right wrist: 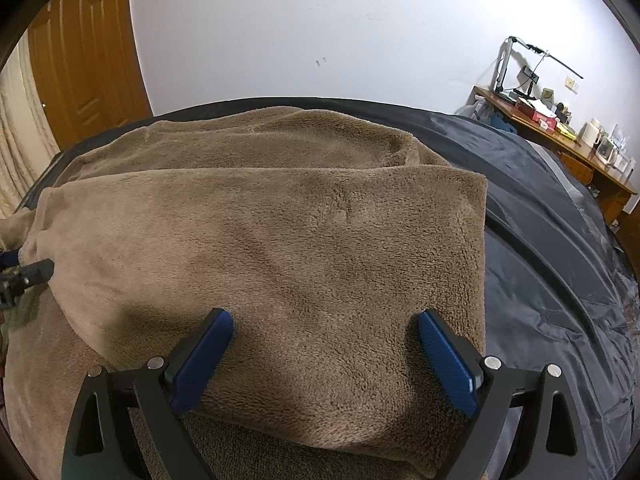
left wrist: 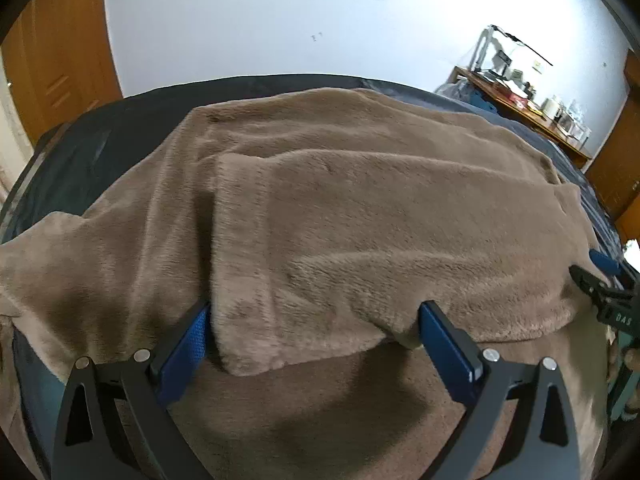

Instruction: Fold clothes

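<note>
On the dark bed cover (right wrist: 540,240), your left gripper (left wrist: 316,320) and right gripper (right wrist: 324,328) gape around the brown fleece garment (right wrist: 280,240); close evenly, lift together.

Bedroom: bed (right wrist: 540,208), wardrobe (right wrist: 84,52), cluttered desk (right wrist: 560,136)

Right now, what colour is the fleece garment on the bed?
Plain light brown fleece garment, with no pattern, lying on a dark sheet. It shows best in the right wrist view.

The brown fleece garment (right wrist: 280,240) lay spread flat across the dark bed cover, 1 layer folded over another, its near edge seemingly slightly raised.
</note>
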